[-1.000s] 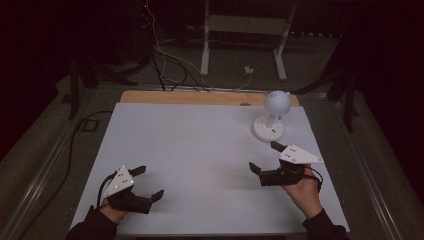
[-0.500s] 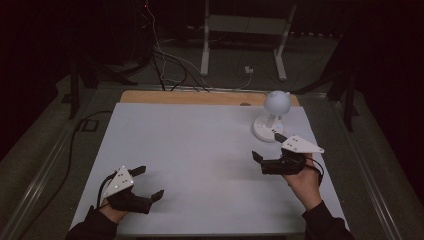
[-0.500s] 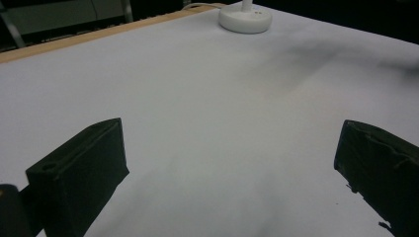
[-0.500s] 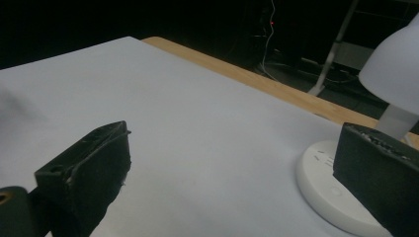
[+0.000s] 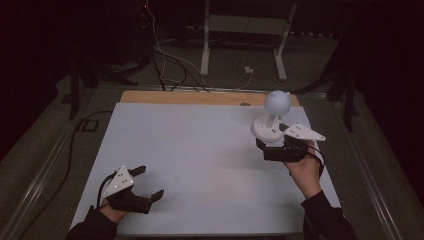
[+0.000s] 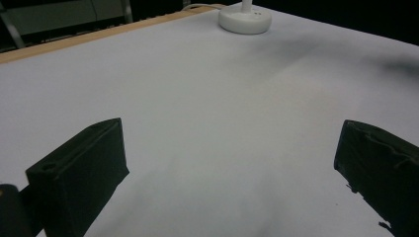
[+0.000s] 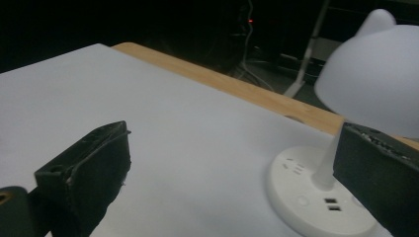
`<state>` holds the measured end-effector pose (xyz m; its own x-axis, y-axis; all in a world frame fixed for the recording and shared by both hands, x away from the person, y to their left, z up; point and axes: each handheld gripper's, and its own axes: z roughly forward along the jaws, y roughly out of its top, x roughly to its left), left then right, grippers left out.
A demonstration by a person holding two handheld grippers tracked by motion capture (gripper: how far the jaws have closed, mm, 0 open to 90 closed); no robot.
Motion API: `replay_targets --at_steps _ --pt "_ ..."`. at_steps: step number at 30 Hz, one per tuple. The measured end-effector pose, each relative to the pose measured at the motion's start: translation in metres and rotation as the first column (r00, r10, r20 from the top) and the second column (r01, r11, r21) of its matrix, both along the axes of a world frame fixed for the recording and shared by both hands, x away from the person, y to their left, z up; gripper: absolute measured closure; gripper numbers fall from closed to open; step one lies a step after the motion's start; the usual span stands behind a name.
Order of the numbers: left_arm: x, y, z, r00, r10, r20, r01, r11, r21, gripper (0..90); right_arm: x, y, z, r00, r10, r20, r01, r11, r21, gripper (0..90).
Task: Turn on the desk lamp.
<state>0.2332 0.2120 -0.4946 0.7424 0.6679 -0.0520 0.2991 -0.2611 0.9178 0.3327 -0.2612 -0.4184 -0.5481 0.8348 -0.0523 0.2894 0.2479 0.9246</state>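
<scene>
Right gripper closing in on the little white lamp at the far right of the desk.

The lamp (image 5: 271,120) looks top-heavy, round shade on a thin stem, so a push from the right gripper (image 5: 272,150) against the base could slide or tip it toward the desk's (image 5: 200,150) edge; I'd judge a one-sided knock the likeliest cause. That gripper is spread wide and holds nothing, one jaw just beside the base, contact unclear. The left gripper (image 5: 145,185) rests near the front-left corner, also spread wide and empty, well apart from the lamp.
</scene>
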Motion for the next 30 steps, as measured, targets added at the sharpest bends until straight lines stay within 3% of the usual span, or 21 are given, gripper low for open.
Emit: replay_targets --at_steps 11,18,30 --pt "0.0 0.0 0.0 1.0 -0.001 0.0 0.001 1.0 -0.006 0.3 0.029 -0.004 -0.008 0.9981 -0.037 -0.05 0.039 0.9984 0.04 0.7" --pt "0.0 0.001 0.0 1.0 0.0 -0.003 0.0 1.0 -0.005 0.3 0.045 -0.005 -0.017 0.9949 -0.083 -0.057 0.084 0.9961 0.025 0.7" --pt "0.0 0.001 0.0 1.0 -0.001 -0.004 0.001 1.0 -0.007 0.3 0.058 -0.015 -0.03 0.9851 -0.153 -0.079 0.156 0.9873 0.032 2.8"
